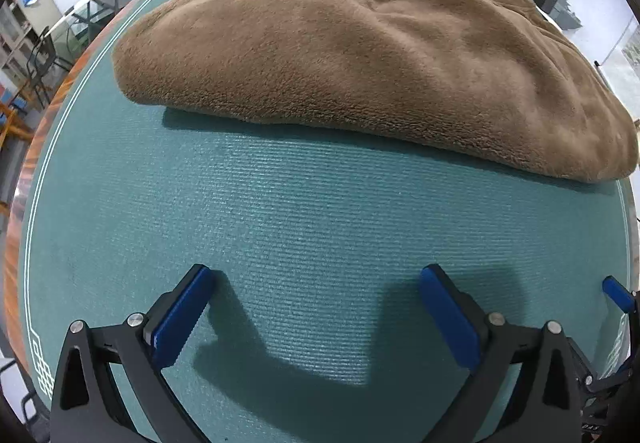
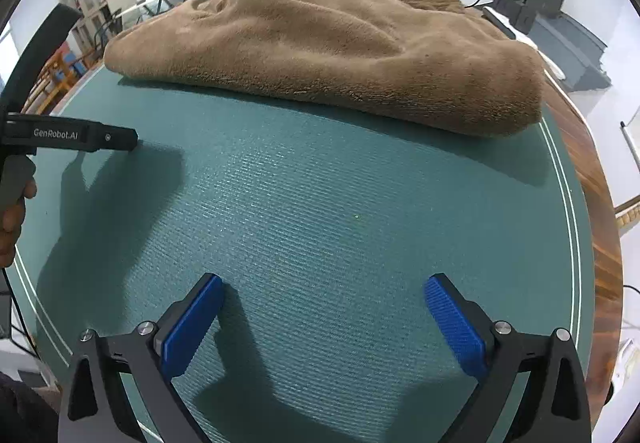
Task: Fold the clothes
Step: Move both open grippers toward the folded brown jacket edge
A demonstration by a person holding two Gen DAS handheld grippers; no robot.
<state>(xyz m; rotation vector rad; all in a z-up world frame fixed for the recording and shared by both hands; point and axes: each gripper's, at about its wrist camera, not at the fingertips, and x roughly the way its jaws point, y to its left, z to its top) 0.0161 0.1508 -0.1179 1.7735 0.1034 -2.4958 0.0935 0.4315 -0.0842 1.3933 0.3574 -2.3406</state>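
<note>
I see the brown fleece garment [image 1: 360, 55] lying folded toward the far edge of the surface, on the green mat [image 1: 300, 211]. My left claw [image 1: 316, 275] and right claw [image 2: 324, 283] both hang released over bare mat near the front edge, well apart from the fleece.

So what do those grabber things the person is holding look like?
Each is a black frame with silver bolts and two fingers tipped with ribbed blue pads. That goes for the left gripper and the right gripper. From the side, the left one's black bar says GenRobot.AI in white and has a grey handle. A thin black cable hangs below it.
</note>
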